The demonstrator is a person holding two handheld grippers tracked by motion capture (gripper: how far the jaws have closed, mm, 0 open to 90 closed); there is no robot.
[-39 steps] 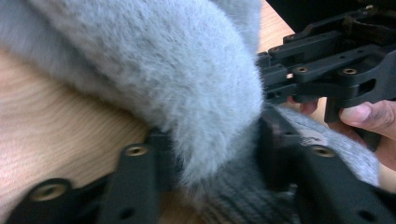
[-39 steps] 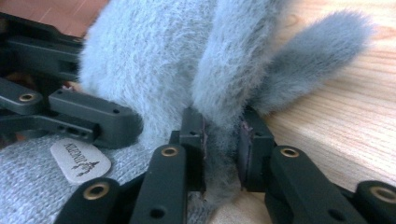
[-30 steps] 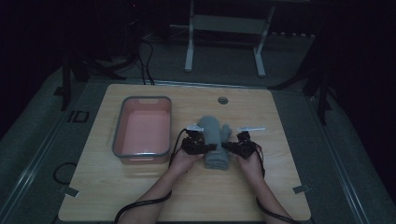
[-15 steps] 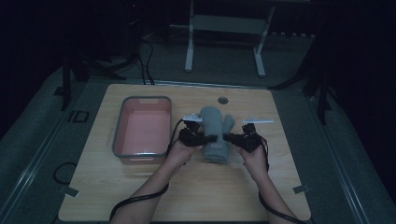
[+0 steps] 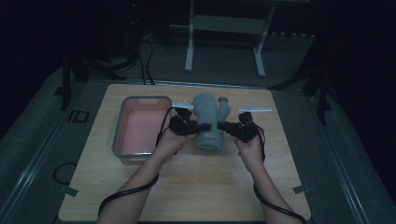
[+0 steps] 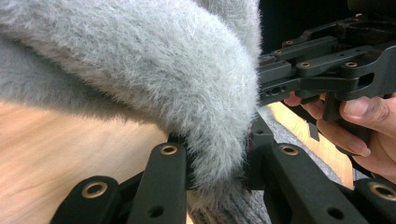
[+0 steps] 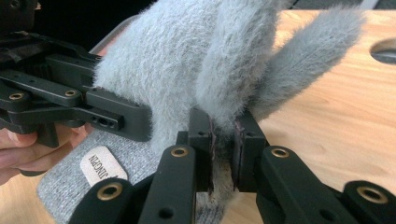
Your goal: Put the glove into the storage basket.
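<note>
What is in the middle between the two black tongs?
A fuzzy grey mitten. In the high view it lies between the left tongs and right tongs, and both gripper views show each pinching its fur.

One grey mitten (image 5: 208,122); one pink tray (image 5: 140,128); two hand-held grippers, left (image 5: 201,126) and right (image 5: 223,126); two hands, left (image 5: 171,143) and right (image 5: 250,147); one bench (image 5: 187,186) with one round hole (image 5: 222,99).

Mitten (image 5: 208,122) mid-table, tray (image 5: 122,122) to its left, table (image 5: 187,186) beneath both
</note>
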